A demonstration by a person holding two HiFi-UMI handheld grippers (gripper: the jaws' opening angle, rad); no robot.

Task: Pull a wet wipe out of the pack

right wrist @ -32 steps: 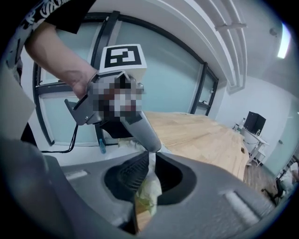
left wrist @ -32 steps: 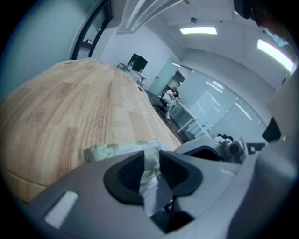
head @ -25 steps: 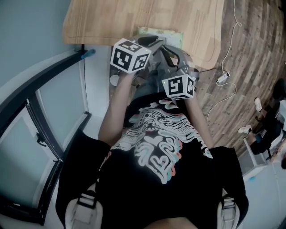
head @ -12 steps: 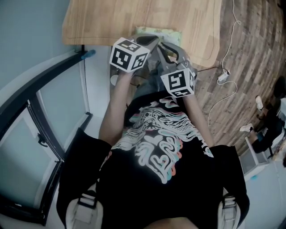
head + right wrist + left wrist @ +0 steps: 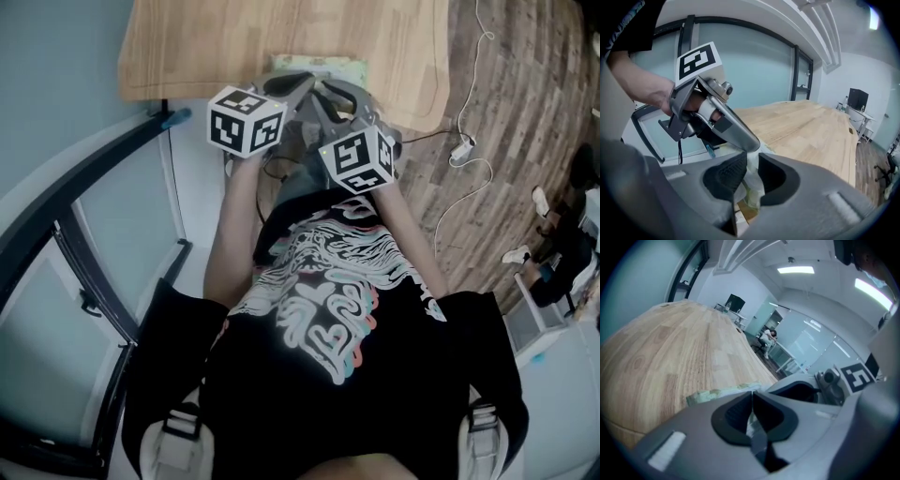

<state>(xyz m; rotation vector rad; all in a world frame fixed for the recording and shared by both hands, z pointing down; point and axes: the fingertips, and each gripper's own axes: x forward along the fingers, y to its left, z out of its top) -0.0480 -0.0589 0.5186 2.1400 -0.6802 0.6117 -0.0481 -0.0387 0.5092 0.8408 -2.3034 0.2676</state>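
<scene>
The wet wipe (image 5: 751, 180) stands up as a white crumpled fold out of the pack (image 5: 751, 202). The pale green pack (image 5: 319, 65) lies flat on the table (image 5: 234, 37), just inside its near edge, about at the middle of that edge.

The right gripper (image 5: 751, 161) pinches the white fold: the material fills the gap between its two jaws and both pads lie against it. The left gripper (image 5: 752, 397) has its jaws pressed together, with only a thin white sliver of the wipe (image 5: 750, 423) in the seam. In the right gripper view the tip of the left gripper (image 5: 751, 144) meets the top of the same fold.

In the head view both grippers point at the pack from the near side, side by side, and their marker cubes (image 5: 246, 119) (image 5: 356, 159) are close to each other. To the right of the table a white cable (image 5: 469, 150) lies on the wooden floor (image 5: 506, 216).
</scene>
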